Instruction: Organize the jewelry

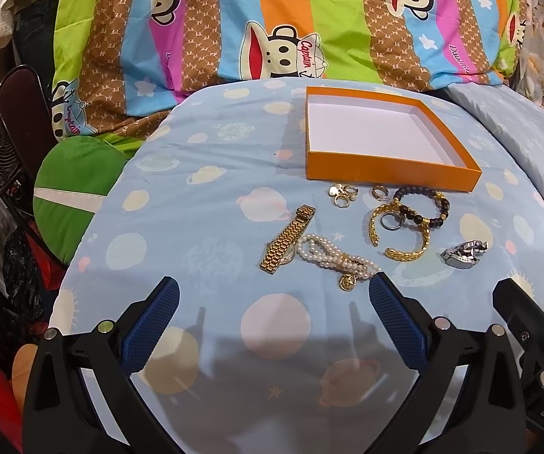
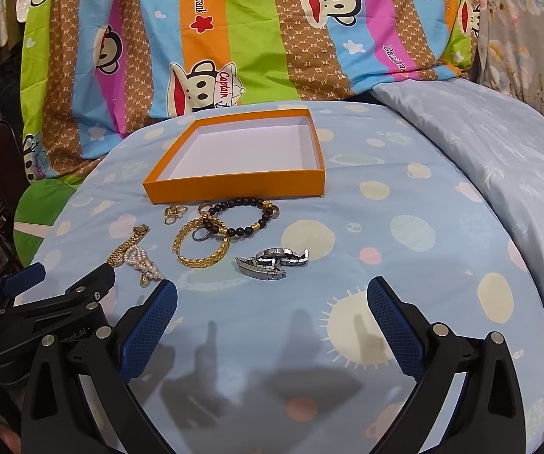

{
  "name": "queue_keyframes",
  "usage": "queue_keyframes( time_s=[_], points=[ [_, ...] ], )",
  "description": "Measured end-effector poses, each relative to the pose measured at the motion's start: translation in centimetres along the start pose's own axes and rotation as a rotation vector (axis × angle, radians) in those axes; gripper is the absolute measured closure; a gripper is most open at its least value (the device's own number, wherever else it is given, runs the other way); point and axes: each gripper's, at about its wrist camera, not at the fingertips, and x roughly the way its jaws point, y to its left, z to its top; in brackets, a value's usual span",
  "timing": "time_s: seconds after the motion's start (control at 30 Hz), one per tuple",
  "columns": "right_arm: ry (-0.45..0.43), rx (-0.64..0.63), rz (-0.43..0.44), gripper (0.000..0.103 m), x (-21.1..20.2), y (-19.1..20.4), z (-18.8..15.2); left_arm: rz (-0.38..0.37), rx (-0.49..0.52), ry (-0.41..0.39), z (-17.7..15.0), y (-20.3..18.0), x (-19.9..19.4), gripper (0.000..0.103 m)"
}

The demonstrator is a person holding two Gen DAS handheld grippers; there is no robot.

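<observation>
Both the left hand-held gripper (image 1: 274,295) and the right hand-held gripper (image 2: 272,297) hang released low in frame, holding nothing. Just beyond lie the gold watch (image 1: 287,240), pearl bracelet (image 1: 332,257) and silver watch (image 2: 272,261). The orange box (image 1: 385,174) sits behind them at mid-frame.

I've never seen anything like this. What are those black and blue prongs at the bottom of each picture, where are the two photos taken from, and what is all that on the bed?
There is no robot here: a person holds a hand tool with a two-finger claw in each hand. Each tool carries a wide-angle camera looking along its blue-padded fingers, so one picture comes from the left claw and the other from the right claw.

Both claws are open and hold nothing.

On the blue planet-print sheet lies an orange box, open and with nothing in it. In front of it is loose jewelry: a gold watch, a pearl bracelet, a gold bangle, a dark bead bracelet, a few small rings and a silver watch.

The jewelry is presumably meant for the box.
</observation>
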Motion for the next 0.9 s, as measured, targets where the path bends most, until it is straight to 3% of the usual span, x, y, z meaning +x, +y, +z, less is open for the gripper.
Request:
queue_keyframes(
  time_s=[0.9],
  points=[
    [0.003, -0.014, 0.019, 0.005, 0.11, 0.43, 0.0, -0.015, 0.002, 0.006, -0.1, -0.16, 0.33, 0.005]
  ],
)
